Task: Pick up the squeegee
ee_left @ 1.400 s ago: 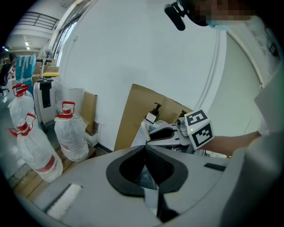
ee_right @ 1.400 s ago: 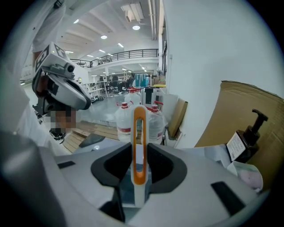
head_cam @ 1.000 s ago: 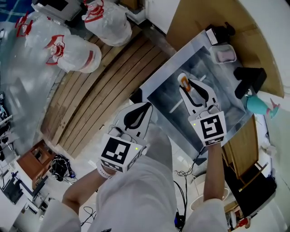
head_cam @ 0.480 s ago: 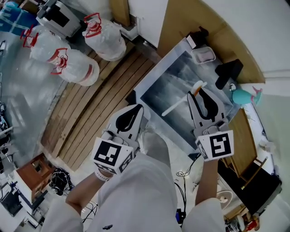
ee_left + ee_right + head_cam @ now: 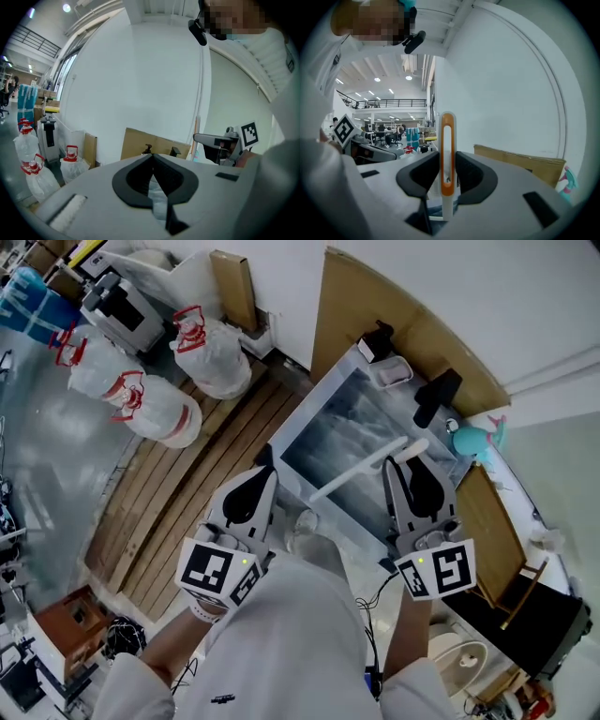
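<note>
My right gripper (image 5: 410, 458) is shut on the squeegee (image 5: 361, 468) and holds it in the air above the shiny glass panel (image 5: 328, 423). The long white blade bar sticks out to the left of the jaws. In the right gripper view the orange-and-white handle (image 5: 446, 154) stands upright, pinched between the two black pads of the right gripper (image 5: 446, 164). My left gripper (image 5: 264, 472) hovers at the panel's near left corner. Seen in its own view, the left gripper (image 5: 152, 158) has its jaws touching at the tips, with nothing between them.
At the panel's far end are a white tray (image 5: 394, 371), a black tool (image 5: 436, 390) and a teal object (image 5: 473, 440), backed by cardboard (image 5: 412, 324). White bags with red handles (image 5: 169, 399) lie on the wooden slats (image 5: 187, 488) to the left.
Both grippers have risen. The squeegee has come up off the glass panel in the right gripper, and its blade now hangs over the panel's near part.
</note>
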Tool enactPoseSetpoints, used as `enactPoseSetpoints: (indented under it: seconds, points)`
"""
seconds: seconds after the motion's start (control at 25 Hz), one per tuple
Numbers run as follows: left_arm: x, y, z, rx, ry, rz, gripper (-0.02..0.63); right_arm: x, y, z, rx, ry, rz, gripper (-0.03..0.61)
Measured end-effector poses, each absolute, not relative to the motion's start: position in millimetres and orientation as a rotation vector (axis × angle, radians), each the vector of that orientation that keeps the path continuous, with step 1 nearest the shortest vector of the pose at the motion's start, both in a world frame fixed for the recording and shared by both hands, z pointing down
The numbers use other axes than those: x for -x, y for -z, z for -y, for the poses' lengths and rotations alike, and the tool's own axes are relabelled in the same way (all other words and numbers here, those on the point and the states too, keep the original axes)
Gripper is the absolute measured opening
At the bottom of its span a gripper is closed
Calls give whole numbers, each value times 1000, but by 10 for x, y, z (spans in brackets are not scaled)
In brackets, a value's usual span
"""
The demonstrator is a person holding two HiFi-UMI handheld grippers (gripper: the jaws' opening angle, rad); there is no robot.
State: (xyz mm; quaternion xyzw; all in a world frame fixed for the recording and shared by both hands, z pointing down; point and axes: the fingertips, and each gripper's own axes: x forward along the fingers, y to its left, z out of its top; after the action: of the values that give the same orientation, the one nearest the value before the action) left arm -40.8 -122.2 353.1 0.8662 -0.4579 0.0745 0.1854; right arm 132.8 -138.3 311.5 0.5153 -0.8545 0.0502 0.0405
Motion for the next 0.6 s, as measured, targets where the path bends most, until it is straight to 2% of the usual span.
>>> enactPoseSetpoints:
  seconds: [0.36, 0.6]
  points:
    - [448, -3057, 1060, -2519, -157, 1359, 5, -1566, -2687, 909, -1786, -94, 2576, 104]
    - [389, -2981, 956, -2562, -152, 1371, 6, -1649, -2695, 647, -1845, -74, 2517, 104]
